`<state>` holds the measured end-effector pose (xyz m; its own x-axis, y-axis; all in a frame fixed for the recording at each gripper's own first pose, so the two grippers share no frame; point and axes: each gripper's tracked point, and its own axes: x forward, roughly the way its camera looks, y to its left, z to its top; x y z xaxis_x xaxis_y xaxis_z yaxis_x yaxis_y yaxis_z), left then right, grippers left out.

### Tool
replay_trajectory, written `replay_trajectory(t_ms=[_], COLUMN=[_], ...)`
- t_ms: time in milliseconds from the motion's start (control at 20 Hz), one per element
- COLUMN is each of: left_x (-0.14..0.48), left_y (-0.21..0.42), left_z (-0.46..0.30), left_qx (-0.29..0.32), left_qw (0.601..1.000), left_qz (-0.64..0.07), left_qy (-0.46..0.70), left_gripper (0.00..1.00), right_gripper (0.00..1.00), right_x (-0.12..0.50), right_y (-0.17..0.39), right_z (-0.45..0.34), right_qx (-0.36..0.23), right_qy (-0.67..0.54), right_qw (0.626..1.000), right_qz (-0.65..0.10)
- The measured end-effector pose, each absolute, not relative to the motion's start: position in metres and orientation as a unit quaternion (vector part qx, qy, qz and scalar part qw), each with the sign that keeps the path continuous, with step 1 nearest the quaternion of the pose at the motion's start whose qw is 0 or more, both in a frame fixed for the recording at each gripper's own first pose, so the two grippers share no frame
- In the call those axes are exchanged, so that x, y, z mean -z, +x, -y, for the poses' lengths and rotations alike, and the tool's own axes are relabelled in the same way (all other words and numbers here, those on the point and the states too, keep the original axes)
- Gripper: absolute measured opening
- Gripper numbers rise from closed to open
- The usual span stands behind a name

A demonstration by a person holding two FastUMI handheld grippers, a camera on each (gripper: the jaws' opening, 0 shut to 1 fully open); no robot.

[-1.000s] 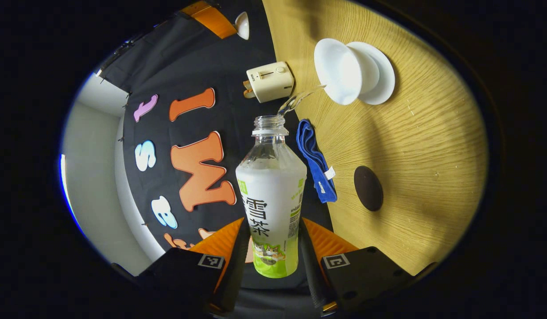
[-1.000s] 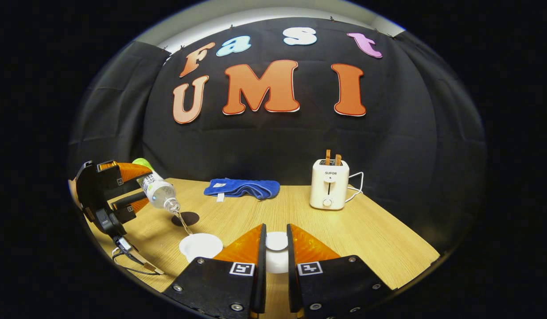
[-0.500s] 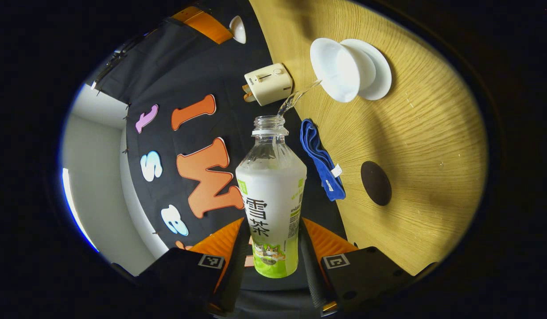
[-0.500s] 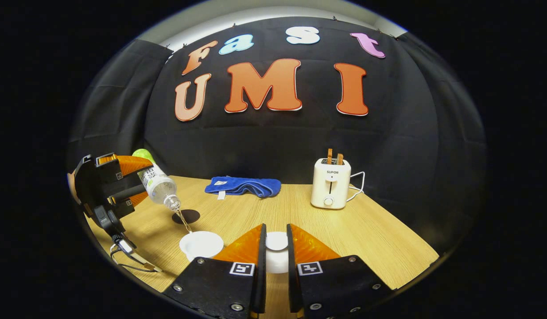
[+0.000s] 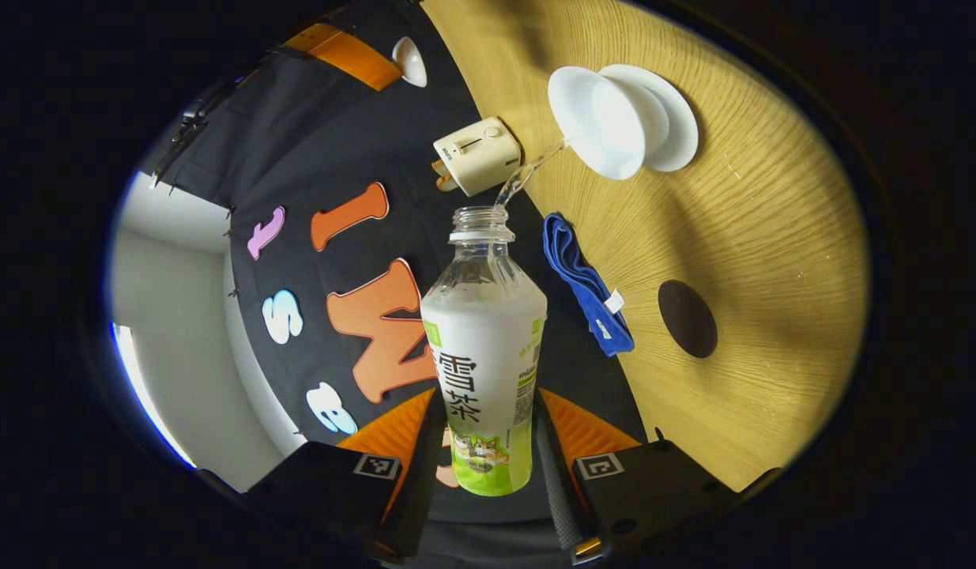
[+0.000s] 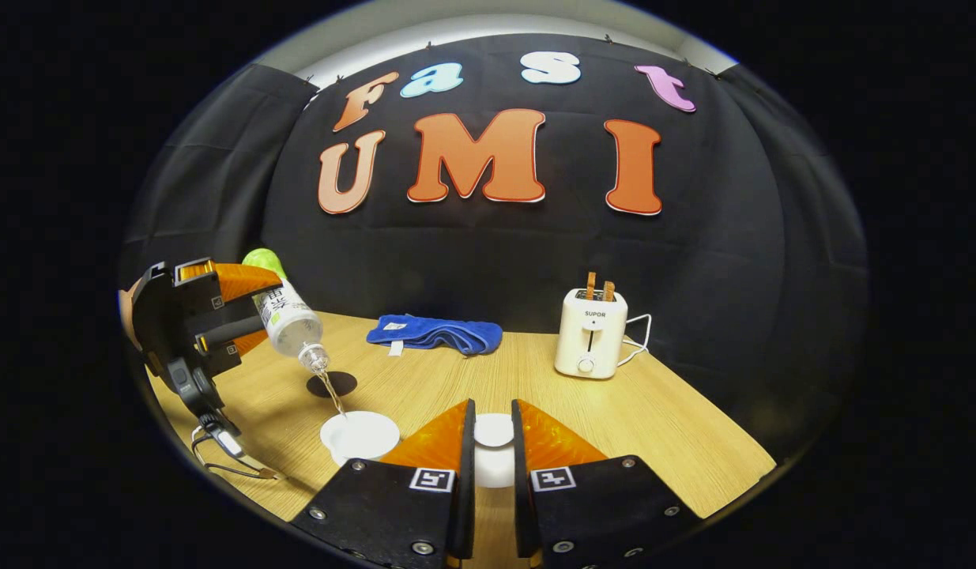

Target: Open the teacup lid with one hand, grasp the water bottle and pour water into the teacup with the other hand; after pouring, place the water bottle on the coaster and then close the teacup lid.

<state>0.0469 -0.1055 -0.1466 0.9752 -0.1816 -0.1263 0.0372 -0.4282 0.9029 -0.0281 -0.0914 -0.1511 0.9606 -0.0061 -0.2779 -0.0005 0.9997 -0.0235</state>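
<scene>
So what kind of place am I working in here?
Likely a staged recording booth set up like a kitchen corner: a black cloth wall behind a wooden table, with a toaster and a blue towel as props.

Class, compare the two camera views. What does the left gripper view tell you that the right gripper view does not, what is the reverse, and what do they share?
Left gripper view adds: a close look at the left gripper clamping the clear plastic water bottle, and the white saucer distinct under the white ceramic teacup.
Right gripper view adds: a close look at the right gripper pinching the white teacup lid, and the tilted bottle seen from the side.
Shared: the water stream entering the teacup, blue towel, dark round coaster, cream toaster, wooden table.
</scene>
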Motion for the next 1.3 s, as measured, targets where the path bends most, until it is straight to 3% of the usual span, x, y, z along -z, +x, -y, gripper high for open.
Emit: replay_trajectory(t_ms=[1300], left_x=[0.14], left_y=[0.046], left_z=[0.132], left_qx=[0.123], left_qw=[0.452], left_qz=[0.072], left_qy=[0.881], left_gripper=[0.66], right_gripper=[0.21], right_x=[0.155], right_y=[-0.029], right_z=[0.083], right_qx=[-0.015], right_qy=[-0.026], right_qw=[0.989], right_qz=[-0.147])
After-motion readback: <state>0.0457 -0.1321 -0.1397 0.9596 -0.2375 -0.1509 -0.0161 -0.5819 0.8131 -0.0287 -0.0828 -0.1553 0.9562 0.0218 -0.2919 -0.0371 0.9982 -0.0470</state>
